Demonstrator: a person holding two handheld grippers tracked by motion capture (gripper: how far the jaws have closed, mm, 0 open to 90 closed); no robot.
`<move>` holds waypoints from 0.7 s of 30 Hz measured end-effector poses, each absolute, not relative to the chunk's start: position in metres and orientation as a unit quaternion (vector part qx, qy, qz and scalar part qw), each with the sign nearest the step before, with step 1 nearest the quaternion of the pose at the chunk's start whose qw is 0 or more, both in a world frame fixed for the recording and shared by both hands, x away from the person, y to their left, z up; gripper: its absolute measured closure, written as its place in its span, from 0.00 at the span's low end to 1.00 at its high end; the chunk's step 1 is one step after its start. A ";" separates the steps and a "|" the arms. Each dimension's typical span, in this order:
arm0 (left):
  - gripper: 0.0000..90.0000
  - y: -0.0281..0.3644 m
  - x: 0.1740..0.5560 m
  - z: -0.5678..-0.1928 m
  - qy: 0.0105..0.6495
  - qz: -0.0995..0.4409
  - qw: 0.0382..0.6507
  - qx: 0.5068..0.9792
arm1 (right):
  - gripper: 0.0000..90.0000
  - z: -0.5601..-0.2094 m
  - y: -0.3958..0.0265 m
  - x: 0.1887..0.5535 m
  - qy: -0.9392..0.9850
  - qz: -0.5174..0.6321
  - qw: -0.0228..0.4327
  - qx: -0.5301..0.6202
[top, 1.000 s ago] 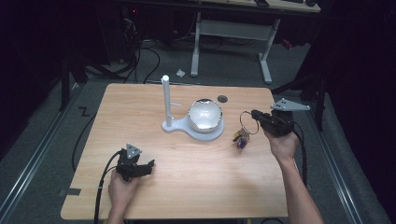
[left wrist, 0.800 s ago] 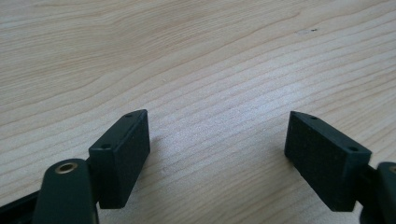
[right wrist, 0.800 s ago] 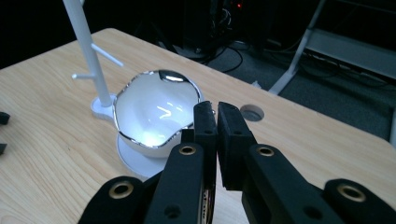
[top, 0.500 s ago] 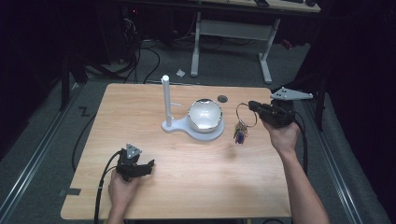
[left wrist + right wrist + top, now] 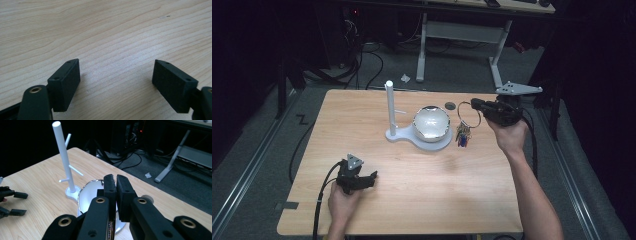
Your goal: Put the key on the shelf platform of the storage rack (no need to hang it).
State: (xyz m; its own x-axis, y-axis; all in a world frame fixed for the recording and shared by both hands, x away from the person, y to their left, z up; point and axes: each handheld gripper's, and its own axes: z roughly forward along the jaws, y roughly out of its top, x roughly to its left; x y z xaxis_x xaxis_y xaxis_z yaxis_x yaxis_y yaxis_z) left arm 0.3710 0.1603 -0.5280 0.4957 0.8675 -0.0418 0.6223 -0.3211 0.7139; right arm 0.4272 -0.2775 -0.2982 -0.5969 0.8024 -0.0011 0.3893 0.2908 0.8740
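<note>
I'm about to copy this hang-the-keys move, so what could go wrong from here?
The keys dangle from a ring pinched by the right gripper; a thin pinch like that may slip. They hang close beside the shiny bowl, so swinging toward the white stand may clip it. The stand's pegs look thin, so the ring could miss.

The table is evenly lit from above, its surroundings dark, and the high view slightly soft.
</note>
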 end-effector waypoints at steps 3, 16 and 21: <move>0.25 0.160 0.371 -0.528 0.470 0.178 0.345 0.793 | 0.98 -0.294 -0.272 0.432 0.773 0.455 0.226 0.381; 0.25 0.160 0.371 -0.528 0.470 0.178 0.345 0.793 | 0.98 -0.283 -0.252 0.454 0.772 0.464 0.216 0.377; 0.25 0.160 0.371 -0.528 0.470 0.178 0.345 0.793 | 0.98 -0.285 -0.244 0.462 0.775 0.461 0.210 0.378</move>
